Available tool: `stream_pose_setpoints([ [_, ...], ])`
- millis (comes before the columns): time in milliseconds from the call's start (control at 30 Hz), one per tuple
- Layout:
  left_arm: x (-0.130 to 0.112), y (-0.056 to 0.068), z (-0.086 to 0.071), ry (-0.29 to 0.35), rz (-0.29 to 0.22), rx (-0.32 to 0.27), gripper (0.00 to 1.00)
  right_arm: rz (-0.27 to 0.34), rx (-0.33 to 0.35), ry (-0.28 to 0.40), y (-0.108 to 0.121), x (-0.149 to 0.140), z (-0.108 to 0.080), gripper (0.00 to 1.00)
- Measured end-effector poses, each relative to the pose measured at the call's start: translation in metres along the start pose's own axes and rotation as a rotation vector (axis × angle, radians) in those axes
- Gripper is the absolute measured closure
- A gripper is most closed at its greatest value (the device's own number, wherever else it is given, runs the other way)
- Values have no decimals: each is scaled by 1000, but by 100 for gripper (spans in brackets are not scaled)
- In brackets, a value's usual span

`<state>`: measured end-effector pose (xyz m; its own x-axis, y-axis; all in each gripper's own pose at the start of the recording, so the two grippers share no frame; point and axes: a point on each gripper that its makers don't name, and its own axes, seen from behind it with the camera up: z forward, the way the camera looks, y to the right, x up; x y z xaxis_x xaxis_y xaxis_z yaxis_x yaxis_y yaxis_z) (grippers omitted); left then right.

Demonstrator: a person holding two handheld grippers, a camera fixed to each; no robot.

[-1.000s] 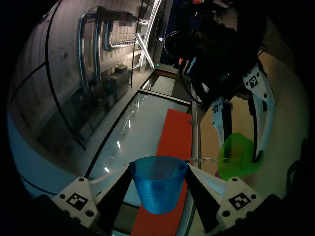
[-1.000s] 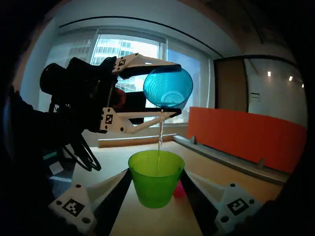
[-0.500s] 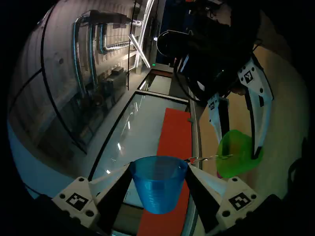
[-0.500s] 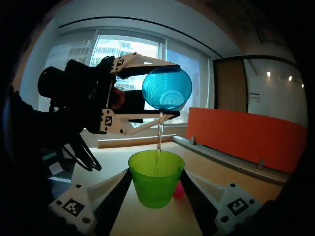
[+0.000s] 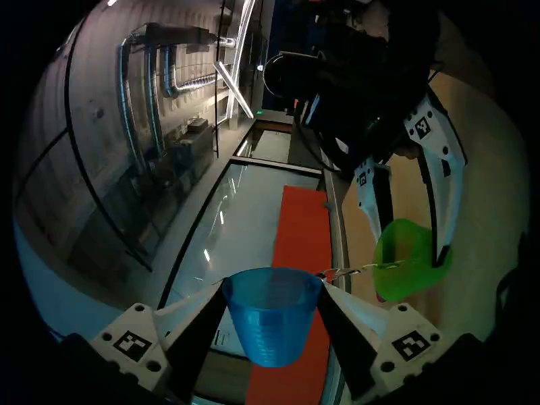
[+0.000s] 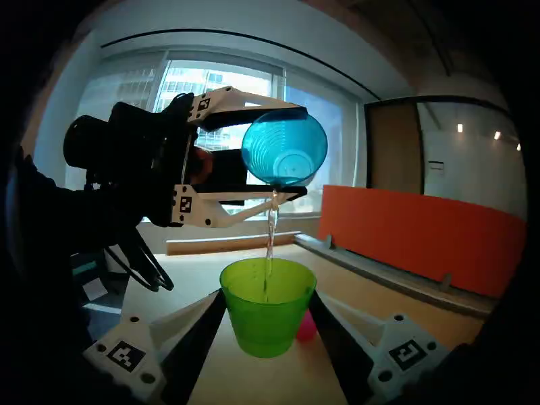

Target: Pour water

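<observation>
Translucent blue cup (image 6: 283, 147), translucent green cup (image 6: 268, 317), orange panel (image 6: 418, 233).

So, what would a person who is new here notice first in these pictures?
First, the tilted blue cup, high in the right gripper view, with a thin stream of water falling from its rim into the green cup just below. Then the orange panel at the right, behind them.

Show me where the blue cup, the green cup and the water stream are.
blue cup (image 6: 283, 156), right gripper view, on its tilted body.
green cup (image 6: 266, 324), right gripper view, on its outer wall.
water stream (image 6: 269, 229), right gripper view, midway between the cups.
</observation>
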<state>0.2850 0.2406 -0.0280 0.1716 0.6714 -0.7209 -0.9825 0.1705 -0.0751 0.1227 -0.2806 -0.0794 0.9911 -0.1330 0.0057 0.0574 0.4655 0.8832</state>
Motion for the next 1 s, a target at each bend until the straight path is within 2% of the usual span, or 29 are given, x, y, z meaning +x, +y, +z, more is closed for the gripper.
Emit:
stream_pose_setpoints([
  [1000, 6, -8, 3, 13, 118, 3, 12, -1, -6, 7, 3, 3, -1, 11],
])
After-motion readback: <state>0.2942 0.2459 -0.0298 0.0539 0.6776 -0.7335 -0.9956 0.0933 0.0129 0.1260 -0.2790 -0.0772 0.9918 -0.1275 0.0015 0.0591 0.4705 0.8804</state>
